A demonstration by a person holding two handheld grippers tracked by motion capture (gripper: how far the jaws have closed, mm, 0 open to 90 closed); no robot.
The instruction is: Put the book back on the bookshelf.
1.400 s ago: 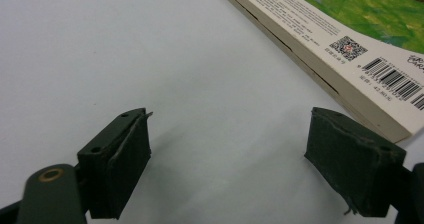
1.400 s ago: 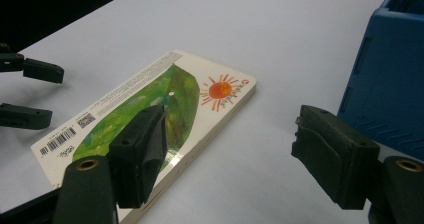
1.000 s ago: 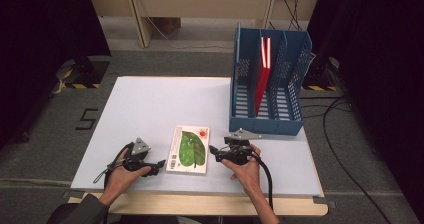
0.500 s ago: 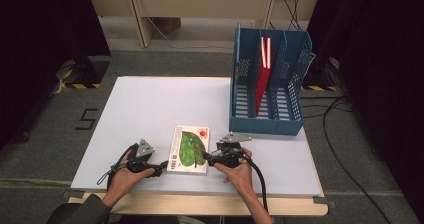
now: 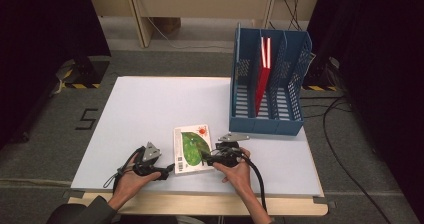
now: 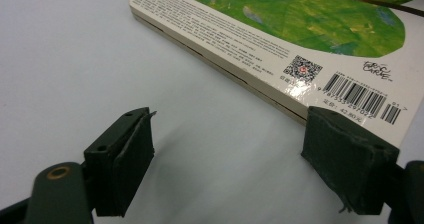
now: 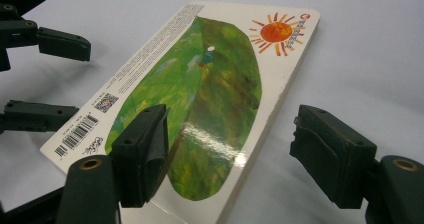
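a: starting with the high view. the board book point(image 5: 192, 149) lies flat near the front edge of the white table point(image 5: 150, 109), back cover up, between my two claws. left claw point(image 5: 169, 170) sits at its near left corner, right claw point(image 5: 205, 158) at its right edge. the blue file rack point(image 5: 267, 84), with a red book point(image 5: 263, 74) standing in its middle slot, is well apart at the back right.

b: are they released or grasping?

a: from up there i can't tell. the left gripper view settles it for the left claw point(image 6: 227, 164): jaws spread wide, nothing between them, one pad point(image 6: 345, 159) just in front of the book's barcode corner point(image 6: 360, 101). it also shows the thick stacked pages along the edge.

b: and the right gripper view?

a: right claw point(image 7: 232, 159) is released too, jaws straddling the book's near edge point(image 7: 210, 109), one over the glossy cover, one off the side. the left claw's jaws point(image 7: 50, 79) show beyond the far corner, apart.

b: how will it handle?

a: i judge it stiff, light and not fragile, but the cover shines, so probably slippery. lying flat, there's no gap under it; i'd pinch across the thickness at the right edge, or tip it up against the left claw first.
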